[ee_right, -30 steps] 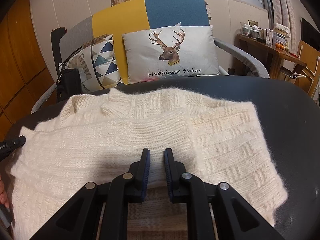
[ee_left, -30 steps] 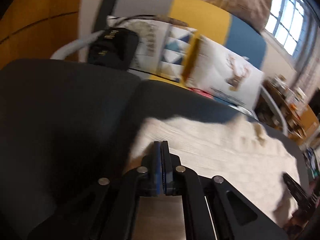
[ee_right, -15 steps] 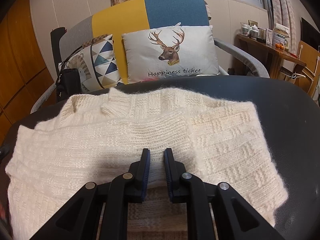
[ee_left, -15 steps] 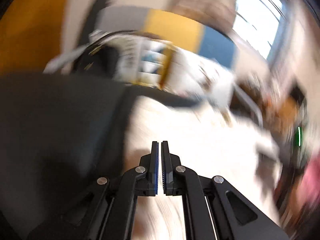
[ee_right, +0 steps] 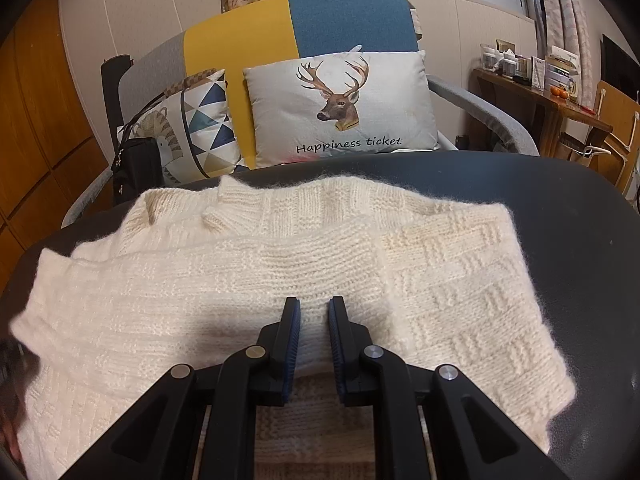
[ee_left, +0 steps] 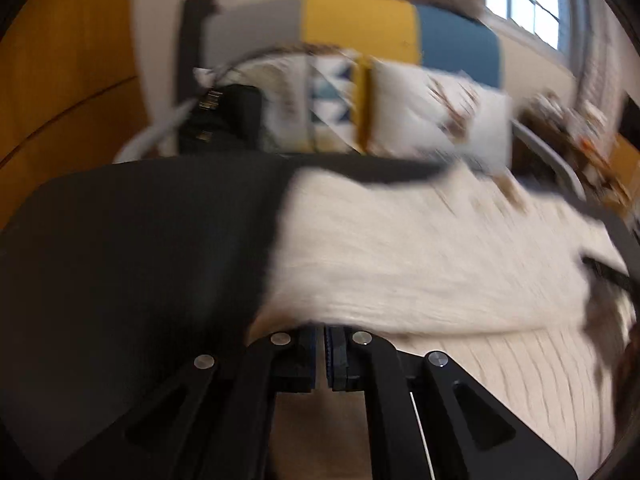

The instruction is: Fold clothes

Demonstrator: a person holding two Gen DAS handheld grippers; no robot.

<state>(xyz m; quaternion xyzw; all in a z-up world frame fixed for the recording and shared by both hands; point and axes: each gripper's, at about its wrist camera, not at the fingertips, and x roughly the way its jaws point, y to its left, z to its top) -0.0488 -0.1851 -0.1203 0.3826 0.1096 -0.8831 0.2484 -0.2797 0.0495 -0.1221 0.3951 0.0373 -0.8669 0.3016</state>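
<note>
Cream, fuzzy basket-weave knit: your sweater (ee_right: 280,272) lies folded on the dark round tabletop (ee_right: 580,216). Your right gripper (ee_right: 314,312) rests on it, fingers parted. Your left gripper (ee_left: 320,332) pinches its blurred edge. Behind, a deer cushion (ee_right: 340,104) reads "Happiness ticket".

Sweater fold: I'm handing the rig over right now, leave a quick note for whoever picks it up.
Left gripper: jaws nearly together at the sweater's left edge, a fold of knit lying over the tips; the view is blurred, so the grip is unclear.
Right gripper: jaws apart, holding nothing, low over the sweater's near middle.
Sweater lies on the dark table, collar toward the sofa, one sleeve already folded across the front.
Left to do: finish the side folds, then fold the body in half.
</note>
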